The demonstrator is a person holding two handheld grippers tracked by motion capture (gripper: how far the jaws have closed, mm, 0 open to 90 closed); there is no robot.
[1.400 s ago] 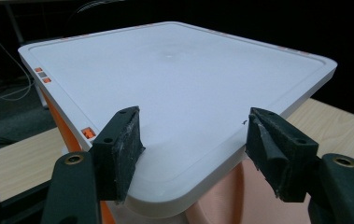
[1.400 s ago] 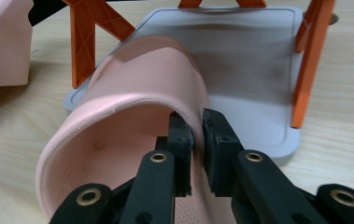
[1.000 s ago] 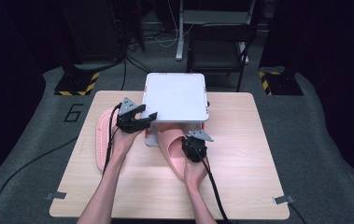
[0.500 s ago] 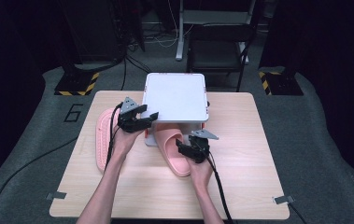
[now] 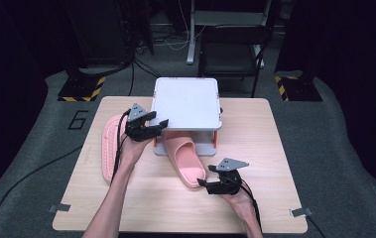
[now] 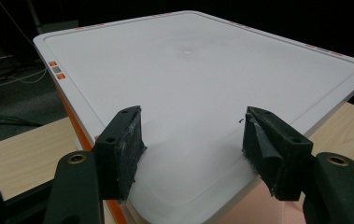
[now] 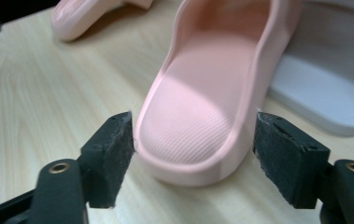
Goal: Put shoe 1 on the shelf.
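Note:
A pink slipper (image 5: 184,157) lies on the table with its toe under the white shelf top (image 5: 188,101) and its heel toward me. My right gripper (image 5: 203,184) sits just behind that heel (image 7: 198,135). Its jaws have just been opening and now stand wide on either side of the heel without pressing on it. A second pink slipper (image 5: 108,148) lies at the left, under my left forearm. My left gripper (image 5: 159,125) hovers over the shelf top's near left corner (image 6: 198,70), open with nothing between its pads (image 6: 123,144).
The white shelf has a lower grey base (image 7: 324,88) and orange posts. The wooden table (image 5: 270,148) has bare room at the right and front. Cables trail from both grippers. A dark chair and equipment stand beyond the far edge.
My right gripper has let go of the slipper's heel, opened, and drawn back toward the front right. The slipper stays lying under the shelf. The left gripper has kept still.

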